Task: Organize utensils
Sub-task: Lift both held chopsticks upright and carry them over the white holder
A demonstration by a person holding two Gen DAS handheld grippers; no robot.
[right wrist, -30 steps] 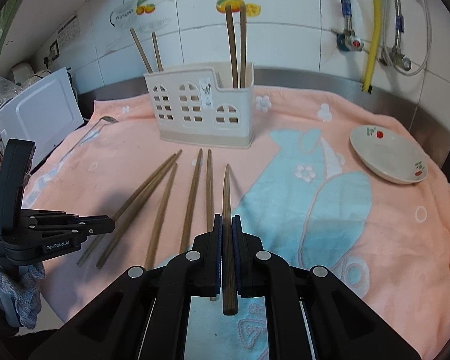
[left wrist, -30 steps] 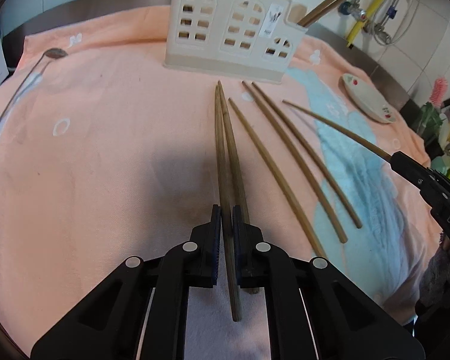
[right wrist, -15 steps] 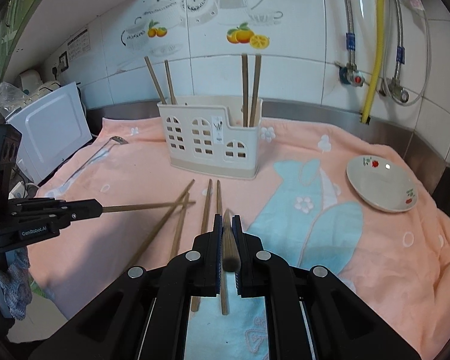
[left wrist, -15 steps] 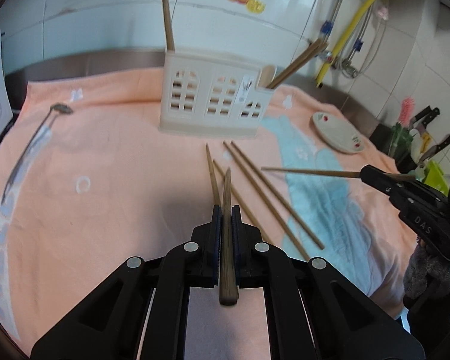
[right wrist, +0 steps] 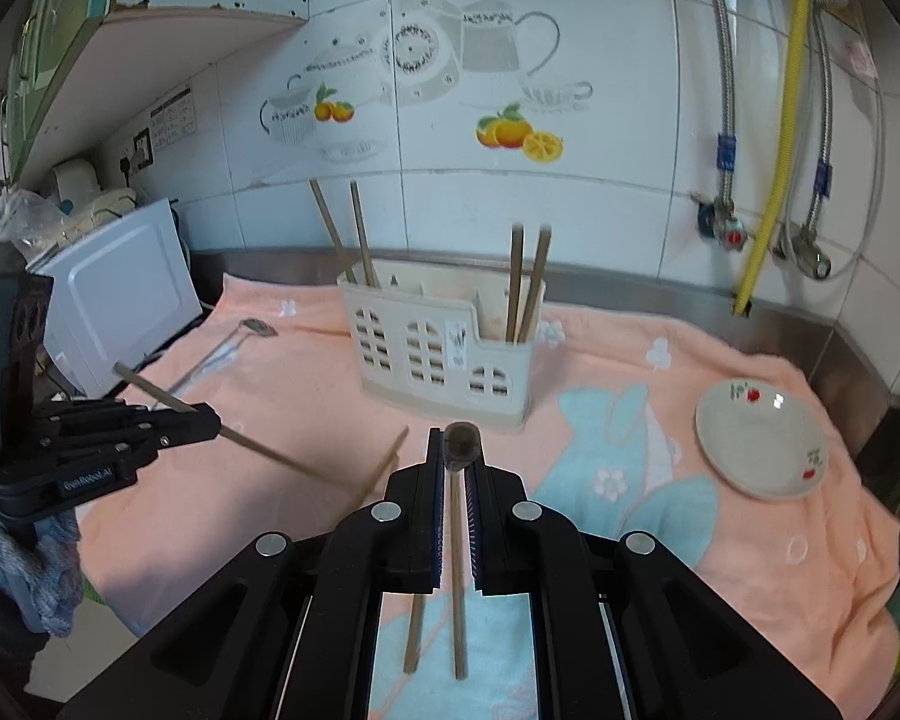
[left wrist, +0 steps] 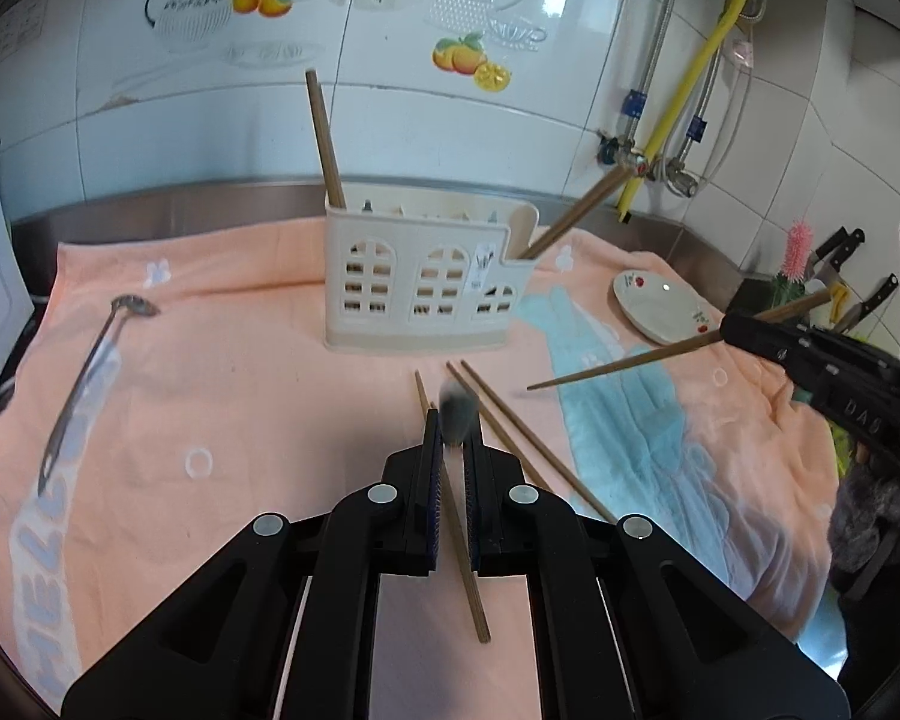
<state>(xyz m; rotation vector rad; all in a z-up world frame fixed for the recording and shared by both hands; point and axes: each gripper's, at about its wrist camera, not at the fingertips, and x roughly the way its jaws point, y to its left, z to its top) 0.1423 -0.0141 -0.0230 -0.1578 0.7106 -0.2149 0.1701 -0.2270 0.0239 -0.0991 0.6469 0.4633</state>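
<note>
Left gripper (left wrist: pixel 453 450): clamped on a chopstick (left wrist: pixel 451 417), pointing far, toward the holder (left wrist: pixel 426 288).
Right gripper (right wrist: pixel 455 468): clamped on another chopstick (right wrist: pixel 461 443), likewise.
Surface: peach towel (left wrist: pixel 240 396), tiled kitchen wall (left wrist: pixel 150 102).

You have a peach towel (left wrist: pixel 240 372) with pale blue patterning spread over the steel counter (right wrist: pixel 720 306); a small saucer (right wrist: pixel 759 444) with red fruit print sits on its right side; a white microwave (right wrist: pixel 114 300) stands at the left; a yellow hose (right wrist: pixel 780 138) and braided steel hoses (right wrist: pixel 723 60) run down the white tiled wall (right wrist: pixel 600 192), which carries teapot and orange decals (right wrist: pixel 519 135); knives (left wrist: pixel 858 300) and a pink brush (left wrist: pixel 798 246) stand at the far right.
</note>
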